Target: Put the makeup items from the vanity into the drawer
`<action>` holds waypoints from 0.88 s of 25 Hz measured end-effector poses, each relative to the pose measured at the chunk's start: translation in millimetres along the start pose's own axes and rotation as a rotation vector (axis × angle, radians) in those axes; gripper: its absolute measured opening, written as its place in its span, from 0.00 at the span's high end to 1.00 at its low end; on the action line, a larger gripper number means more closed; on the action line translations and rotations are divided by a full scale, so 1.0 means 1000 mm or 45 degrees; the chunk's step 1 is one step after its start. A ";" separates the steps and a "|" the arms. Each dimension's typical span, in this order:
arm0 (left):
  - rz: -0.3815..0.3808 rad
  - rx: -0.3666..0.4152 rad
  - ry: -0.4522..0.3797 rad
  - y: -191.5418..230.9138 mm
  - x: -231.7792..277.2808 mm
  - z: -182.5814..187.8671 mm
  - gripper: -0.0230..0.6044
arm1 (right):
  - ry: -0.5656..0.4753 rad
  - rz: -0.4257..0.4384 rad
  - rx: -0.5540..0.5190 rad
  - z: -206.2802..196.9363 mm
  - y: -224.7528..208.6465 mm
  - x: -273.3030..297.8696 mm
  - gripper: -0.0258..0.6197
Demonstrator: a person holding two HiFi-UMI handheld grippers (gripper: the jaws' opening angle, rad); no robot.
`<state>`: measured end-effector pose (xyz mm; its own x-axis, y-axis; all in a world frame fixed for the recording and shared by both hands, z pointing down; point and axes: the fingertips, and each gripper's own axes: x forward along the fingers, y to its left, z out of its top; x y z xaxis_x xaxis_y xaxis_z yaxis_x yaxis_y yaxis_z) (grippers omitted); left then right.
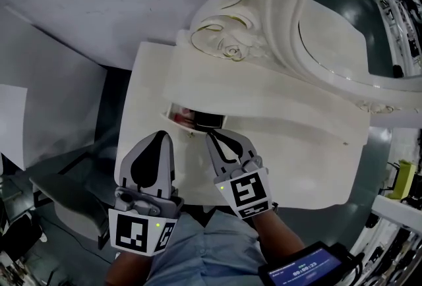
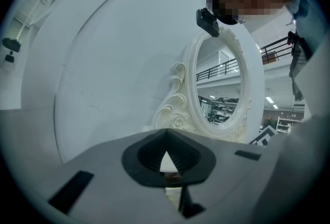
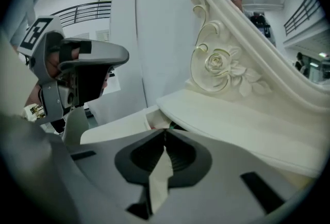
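My right tool [image 1: 211,138] and left tool [image 1: 161,136] are both pinched shut by the ajar drawer [image 1: 175,120], so I'd push squarely, evenly.

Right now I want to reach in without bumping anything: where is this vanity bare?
The tabletop is bare right of the right hand-held gripper, out to its corner, and so is the shelf below the mirror. It is crowded at the part-open drawer, where the left hand-held gripper and the right one point in.
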<state>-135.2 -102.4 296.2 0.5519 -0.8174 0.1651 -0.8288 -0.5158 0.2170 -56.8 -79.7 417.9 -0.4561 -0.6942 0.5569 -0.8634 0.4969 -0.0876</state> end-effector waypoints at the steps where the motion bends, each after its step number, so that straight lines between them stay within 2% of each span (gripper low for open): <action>1: -0.003 0.003 -0.003 -0.001 0.000 0.001 0.96 | -0.020 -0.013 0.007 0.003 -0.003 -0.004 0.94; 8: -0.062 0.055 -0.067 -0.029 0.006 0.021 0.96 | -0.219 -0.139 0.072 0.038 -0.027 -0.050 0.94; 13: -0.091 0.136 -0.157 -0.067 0.013 0.049 0.96 | -0.531 -0.200 -0.012 0.095 -0.044 -0.104 0.95; 15: -0.092 0.178 -0.180 -0.084 0.013 0.059 0.96 | -0.617 -0.230 -0.013 0.112 -0.050 -0.130 0.95; 20: -0.087 0.250 -0.277 -0.118 0.008 0.086 0.96 | -0.676 -0.298 -0.059 0.128 -0.062 -0.179 0.96; 22: -0.097 0.274 -0.317 -0.129 0.006 0.092 0.96 | -0.756 -0.315 -0.093 0.136 -0.063 -0.194 0.96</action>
<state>-33.2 -64.5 180.8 0.5954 -0.7984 -0.0898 -0.8012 -0.5984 0.0073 56.7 -46.9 203.2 -0.3049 -0.9524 0.0002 -0.9511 0.3045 0.0526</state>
